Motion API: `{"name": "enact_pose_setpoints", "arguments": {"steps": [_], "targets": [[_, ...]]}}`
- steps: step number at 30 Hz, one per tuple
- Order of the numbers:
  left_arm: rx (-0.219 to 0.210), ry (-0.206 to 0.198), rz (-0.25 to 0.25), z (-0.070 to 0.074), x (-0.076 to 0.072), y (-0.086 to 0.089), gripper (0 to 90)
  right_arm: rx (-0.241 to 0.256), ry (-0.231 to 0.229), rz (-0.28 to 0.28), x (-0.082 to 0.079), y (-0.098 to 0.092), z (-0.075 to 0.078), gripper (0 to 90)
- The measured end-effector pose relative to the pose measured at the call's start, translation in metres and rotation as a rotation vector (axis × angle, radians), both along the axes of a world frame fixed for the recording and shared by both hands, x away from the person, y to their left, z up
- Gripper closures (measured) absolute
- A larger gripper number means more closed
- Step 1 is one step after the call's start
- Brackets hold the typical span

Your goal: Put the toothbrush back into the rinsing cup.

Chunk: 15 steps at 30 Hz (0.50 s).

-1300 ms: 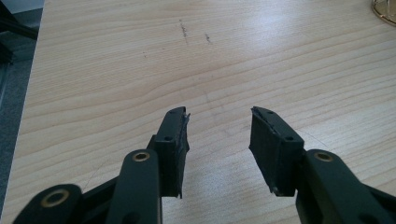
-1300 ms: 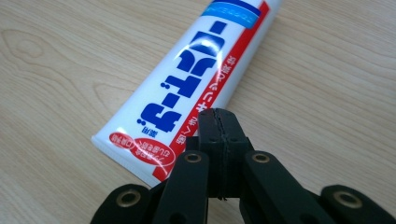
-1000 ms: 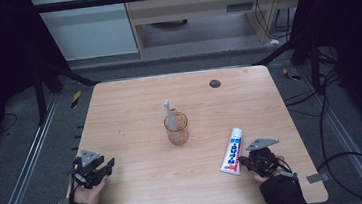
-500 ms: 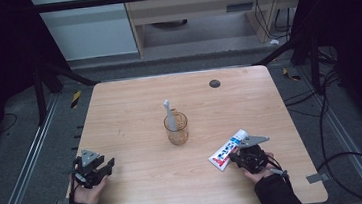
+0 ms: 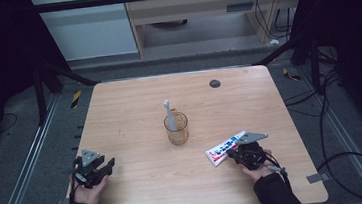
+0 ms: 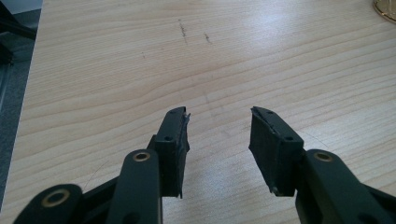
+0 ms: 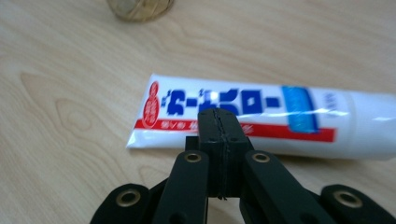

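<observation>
At the near left corner of the table (image 5: 119,108), the left gripper (image 5: 94,169) rests with its jaws parted and nothing between them, well apart from everything else. A glass (image 5: 176,129) with a white brush (image 5: 168,114) standing in it sits mid-table. Right of that, toward the near edge, the tube (image 5: 225,149) lies flat, its long axis running from near-left to far-right. The right gripper (image 5: 243,154) is just beside it on the near side; in the right gripper view its jaws are pressed together on nothing, tips (image 7: 218,122) against the tube's (image 7: 261,116) long side. A grasp would probably call for opening across the tube's width.
</observation>
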<state>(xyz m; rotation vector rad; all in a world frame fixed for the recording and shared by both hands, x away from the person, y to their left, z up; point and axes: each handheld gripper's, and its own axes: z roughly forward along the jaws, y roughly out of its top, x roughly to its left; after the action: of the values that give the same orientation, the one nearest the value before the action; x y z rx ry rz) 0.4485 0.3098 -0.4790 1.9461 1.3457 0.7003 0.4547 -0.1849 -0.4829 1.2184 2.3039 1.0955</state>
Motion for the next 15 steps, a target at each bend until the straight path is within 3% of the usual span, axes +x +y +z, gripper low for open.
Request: {"name": "enact_pose_setpoints", "arguments": {"steps": [3,8,11,15], "targets": [[0.0,0.0,0.0,0.0,0.0,0.0,55.7,0.027,-0.05,-0.049,0.005,-0.011,0.012,90.0],[0.0,0.002,0.002,-0.001,0.001,0.0,55.8,0.047,-0.09,-0.117,0.018,-0.028,0.023,90.0],[0.002,0.003,0.001,-0.001,0.001,-0.001,55.8,0.048,-0.095,-0.13,0.023,-0.031,0.024,90.0],[0.001,0.0,0.002,0.0,0.001,0.0,55.9,0.031,-0.076,-0.168,0.044,-0.035,0.018,90.0]]}}
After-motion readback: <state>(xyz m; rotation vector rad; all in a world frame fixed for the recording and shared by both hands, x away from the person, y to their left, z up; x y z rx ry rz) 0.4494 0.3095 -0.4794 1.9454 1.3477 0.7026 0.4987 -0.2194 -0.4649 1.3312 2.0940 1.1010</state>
